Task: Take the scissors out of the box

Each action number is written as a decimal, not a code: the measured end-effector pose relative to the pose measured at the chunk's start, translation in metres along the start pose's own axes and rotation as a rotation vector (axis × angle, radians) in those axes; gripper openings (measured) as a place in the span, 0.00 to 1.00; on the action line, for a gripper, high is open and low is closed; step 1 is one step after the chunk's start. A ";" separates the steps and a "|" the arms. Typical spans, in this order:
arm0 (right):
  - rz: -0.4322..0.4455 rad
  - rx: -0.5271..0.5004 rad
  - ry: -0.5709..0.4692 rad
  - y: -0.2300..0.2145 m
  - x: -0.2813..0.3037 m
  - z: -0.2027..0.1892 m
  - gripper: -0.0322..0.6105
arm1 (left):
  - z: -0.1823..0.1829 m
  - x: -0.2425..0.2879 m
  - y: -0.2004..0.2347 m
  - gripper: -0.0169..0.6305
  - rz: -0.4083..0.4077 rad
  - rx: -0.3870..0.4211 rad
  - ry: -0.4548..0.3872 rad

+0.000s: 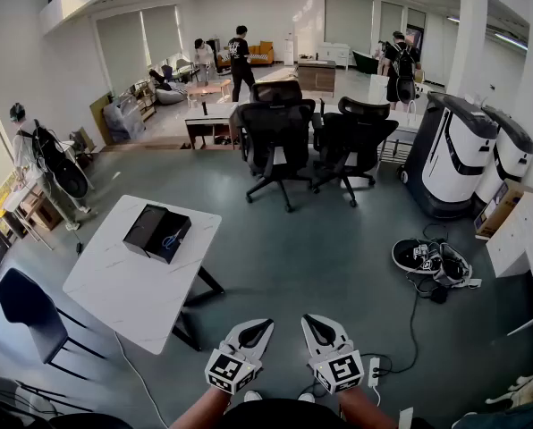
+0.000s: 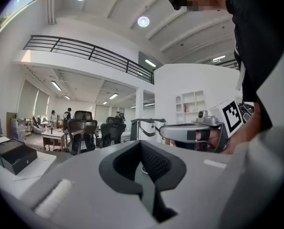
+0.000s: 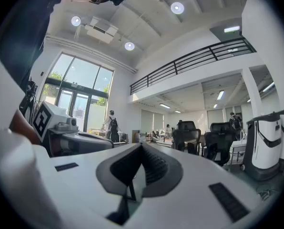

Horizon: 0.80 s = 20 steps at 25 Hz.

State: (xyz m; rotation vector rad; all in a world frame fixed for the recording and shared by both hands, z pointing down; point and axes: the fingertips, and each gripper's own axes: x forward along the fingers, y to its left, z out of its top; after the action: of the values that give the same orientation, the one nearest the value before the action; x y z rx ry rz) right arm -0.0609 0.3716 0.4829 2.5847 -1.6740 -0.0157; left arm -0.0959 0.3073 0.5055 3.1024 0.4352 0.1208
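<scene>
A black open box (image 1: 156,232) sits on the white table (image 1: 114,293) at the left of the head view, with blue-handled scissors (image 1: 172,239) lying inside it. Both grippers are held low near my body, well short of the table and to its right. My left gripper (image 1: 263,324) is shut and empty, and so is my right gripper (image 1: 308,320). In the left gripper view the jaws (image 2: 143,148) meet, and the box (image 2: 13,156) shows far off at the left edge. The right gripper view shows its jaws (image 3: 141,149) closed on nothing.
Two black office chairs (image 1: 275,141) (image 1: 354,141) stand beyond the table. White machines (image 1: 450,155) stand at the right, with a bag and cables (image 1: 432,262) on the floor. A dark chair (image 1: 25,307) sits left of the table. A power strip (image 1: 374,369) lies near my feet. People stand far back.
</scene>
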 end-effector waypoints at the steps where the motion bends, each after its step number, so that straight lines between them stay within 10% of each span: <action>1: -0.004 -0.005 -0.001 0.002 0.001 0.002 0.06 | 0.005 -0.002 0.003 0.04 0.002 0.009 -0.007; 14: -0.064 -0.071 -0.021 0.024 0.003 0.019 0.06 | 0.005 -0.041 0.017 0.04 0.004 0.047 -0.019; 20: -0.048 -0.004 -0.096 0.037 0.003 0.037 0.06 | 0.004 -0.057 0.041 0.04 0.154 0.075 -0.017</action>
State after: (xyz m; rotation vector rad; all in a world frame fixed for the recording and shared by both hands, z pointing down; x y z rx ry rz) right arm -0.0949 0.3517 0.4481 2.6609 -1.6383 -0.1473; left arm -0.1390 0.2519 0.4976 3.2055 0.2038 0.0806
